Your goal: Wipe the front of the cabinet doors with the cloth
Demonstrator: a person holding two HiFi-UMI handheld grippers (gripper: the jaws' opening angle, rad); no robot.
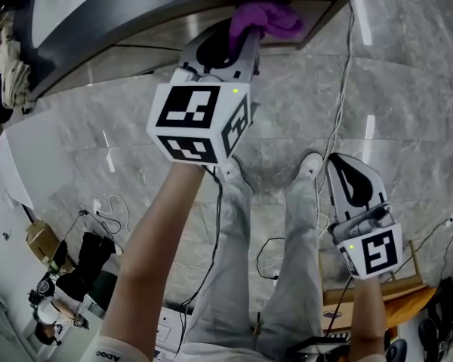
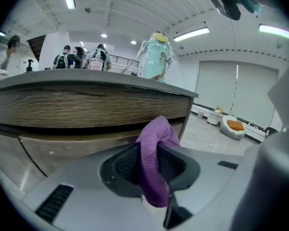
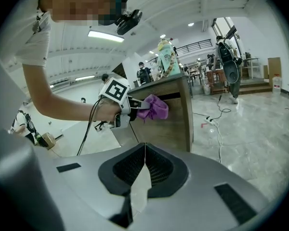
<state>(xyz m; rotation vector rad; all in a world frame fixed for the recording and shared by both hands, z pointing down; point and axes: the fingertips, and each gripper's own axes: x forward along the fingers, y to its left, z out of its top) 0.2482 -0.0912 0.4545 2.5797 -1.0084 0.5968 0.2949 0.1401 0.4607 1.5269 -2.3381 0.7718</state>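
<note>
While the right gripper (image 1: 346,173) idles at lower right, jaws together and empty, the left gripper (image 1: 245,38) pinches the cloth (image 1: 270,17) at the cabinet door (image 2: 86,107), upper centre, ready for wiping.

Left marker cube (image 1: 200,123), on left gripper (image 1: 245,36): black-and-white square code patterns on each visible face; no letters or digits.
Right marker cube (image 1: 376,253), on right gripper (image 1: 337,164): one square code pattern faces the head view; no letters or digits.
Bottle (image 3: 167,57), far on the countertop: round green emblem, too small to read.
Sleeve (image 1: 109,351), near left: short dark print, cut off by the frame edge, not legible with certainty.
Finding: no text, brand or number can be read with confidence.
</note>
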